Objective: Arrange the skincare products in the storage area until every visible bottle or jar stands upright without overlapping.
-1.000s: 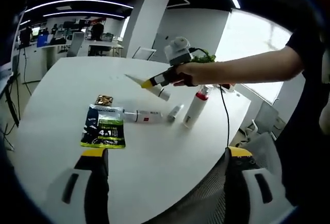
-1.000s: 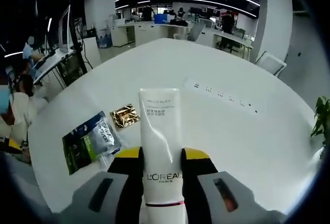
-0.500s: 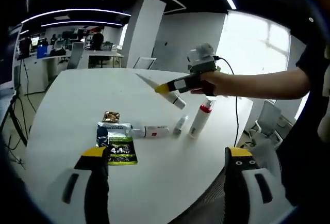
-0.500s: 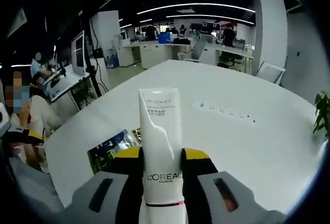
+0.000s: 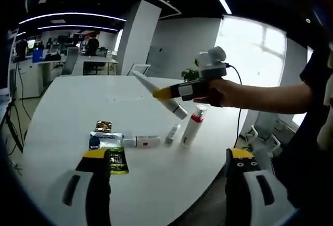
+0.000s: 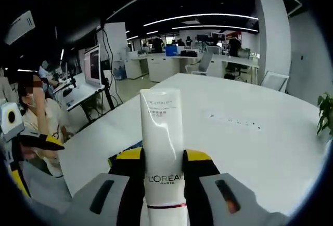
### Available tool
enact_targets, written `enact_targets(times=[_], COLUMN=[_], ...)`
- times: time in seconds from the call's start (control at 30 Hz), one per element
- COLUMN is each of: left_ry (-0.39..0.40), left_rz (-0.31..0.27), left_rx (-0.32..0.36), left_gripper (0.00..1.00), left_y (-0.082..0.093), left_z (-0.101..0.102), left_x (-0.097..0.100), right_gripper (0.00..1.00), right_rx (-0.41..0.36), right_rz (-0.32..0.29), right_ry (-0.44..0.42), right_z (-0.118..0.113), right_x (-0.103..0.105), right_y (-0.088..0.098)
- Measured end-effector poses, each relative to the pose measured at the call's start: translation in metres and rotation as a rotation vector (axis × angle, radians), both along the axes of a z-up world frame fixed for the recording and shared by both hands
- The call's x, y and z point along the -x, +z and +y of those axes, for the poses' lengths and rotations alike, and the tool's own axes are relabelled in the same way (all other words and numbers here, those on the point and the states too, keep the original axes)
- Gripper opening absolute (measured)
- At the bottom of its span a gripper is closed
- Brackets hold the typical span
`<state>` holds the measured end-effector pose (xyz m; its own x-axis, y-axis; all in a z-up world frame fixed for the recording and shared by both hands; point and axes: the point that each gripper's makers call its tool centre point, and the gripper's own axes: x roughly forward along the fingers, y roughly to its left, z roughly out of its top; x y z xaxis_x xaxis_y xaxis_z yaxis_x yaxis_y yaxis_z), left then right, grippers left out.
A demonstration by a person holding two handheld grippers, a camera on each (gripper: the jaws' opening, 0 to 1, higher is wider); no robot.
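The round white table [image 5: 62,111] lies below and ahead of my raised right gripper [image 6: 164,166], whose jaws are clamped on a smooth, soft white tube [image 6: 163,148] with its long axis running straight along them; my left gripper [image 5: 164,171] hangs wide and empty (nearer the lying small tubes [image 5: 141,141] and upright red-collared bottle [image 5: 191,127])

We see an open office under a dark ceiling with curved light strips [image 6: 208,16] — a white pillar [image 5: 134,38], a bright window [image 5: 250,54], desks with monitors [image 6: 93,67] and chairs [image 6: 274,80] beyond the round white tabletop [image 5: 62,106] — and a potted plant [image 6: 325,114].
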<state>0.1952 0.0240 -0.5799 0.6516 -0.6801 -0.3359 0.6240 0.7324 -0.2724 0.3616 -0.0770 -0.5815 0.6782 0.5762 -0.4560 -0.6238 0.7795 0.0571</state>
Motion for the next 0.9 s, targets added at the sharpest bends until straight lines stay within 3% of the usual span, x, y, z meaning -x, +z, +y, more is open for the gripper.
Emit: enact_targets(times=[0.07, 0.13, 0.3, 0.47, 0.53, 0.9], left_ry=[-0.004, -0.010, -0.014, -0.010, -0.010, -0.016], left_rz=[-0.005, -0.006, -0.010, -0.003, -0.009, -0.042], left_rx=[-0.001, -0.004, -0.002, 0.101, 0.105, 0.173], left_gripper=[0.85, 0.85, 0.85, 0.86, 0.85, 0.85], left_y=[0.001, 0.002, 0.009, 0.028, 0.032, 0.061], left_z=[0.000, 0.001, 0.001, -0.003, -0.004, -0.019], left_x=[0.000, 0.001, 0.002, -0.004, -0.007, -0.022], right_gripper=[0.27, 0.27, 0.27, 0.27, 0.27, 0.27], right_rx=[0.004, 0.001, -0.006, -0.028, -0.042, -0.059], right_rz=[-0.016, -0.021, -0.051, -0.090, -0.112, -0.201], right_ry=[0.010, 0.012, 0.011, 0.007, 0.003, 0.030], right_z=[0.005, 0.004, 0.007, 0.011, 0.011, 0.017], right_x=[0.009, 0.003, 0.011, 0.024, 0.022, 0.060], right_y=[0.006, 0.007, 0.013, 0.023, 0.027, 0.049])
